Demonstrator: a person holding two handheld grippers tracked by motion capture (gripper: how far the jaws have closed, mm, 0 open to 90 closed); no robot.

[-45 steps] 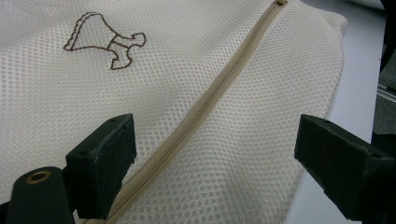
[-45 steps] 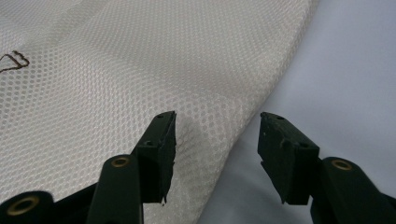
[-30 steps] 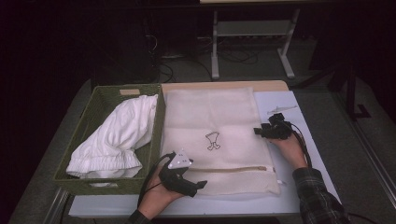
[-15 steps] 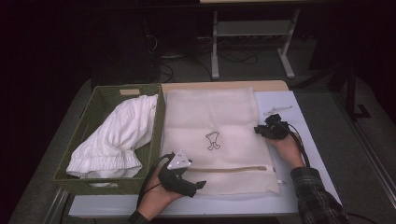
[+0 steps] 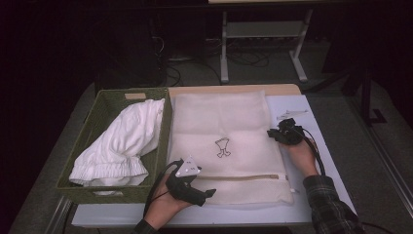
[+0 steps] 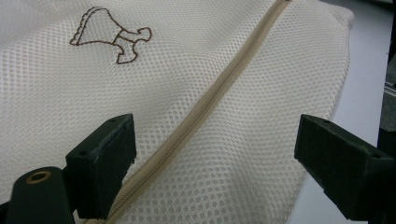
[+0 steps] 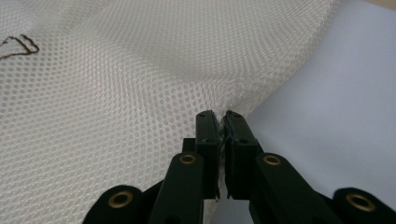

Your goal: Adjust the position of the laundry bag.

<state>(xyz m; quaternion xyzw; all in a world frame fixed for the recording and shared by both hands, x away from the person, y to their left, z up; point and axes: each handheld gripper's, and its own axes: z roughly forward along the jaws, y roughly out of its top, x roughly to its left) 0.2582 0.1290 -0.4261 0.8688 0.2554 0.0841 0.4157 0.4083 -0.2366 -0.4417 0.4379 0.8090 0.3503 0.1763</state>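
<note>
Right gripper [image 7: 220, 122] at the right edge of the mesh bag [image 5: 219, 126], jaws just squeezed together, pinching a fold of the net, edge of the bag right at the tips. Bag flat on the table [image 5: 302, 105], spreading away to the left of that gripper in the high view, white table top bare on its other side. Left gripper [image 6: 215, 154] low over the near end of the bag, jaws spread wide, nothing pinched, tan zipper [image 6: 219, 88] running between them and away from the tips. Little brown picture [image 6: 109, 32] on the net farther off past the left jaw. Green basket [image 5: 104, 109] with a white cloth [image 5: 119, 144] just beside the left gripper, touching the bag's left side.
</note>
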